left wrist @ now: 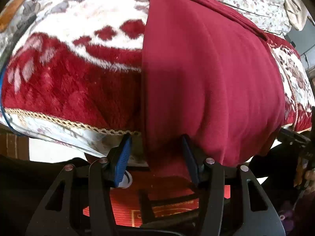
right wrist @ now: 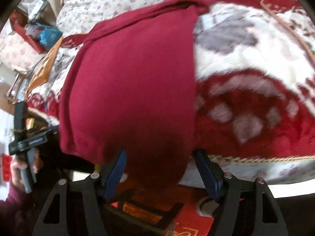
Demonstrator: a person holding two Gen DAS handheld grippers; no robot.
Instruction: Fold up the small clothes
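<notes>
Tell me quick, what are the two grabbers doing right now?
Left gripper: open, jaws on either side of the red garment's hanging near edge, not pinching it.
Right gripper: open, jaws apart around the same garment's hanging corner.

I see a bed covered by a plush red-and-cream blanket [left wrist: 65, 82] with a braided trim along its near edge. A dark red garment [left wrist: 206, 74] lies directly on it, draping past that edge at 6 o'clock. Toward 12 o'clock sits what may be a floral pillow [right wrist: 122, 2].
</notes>
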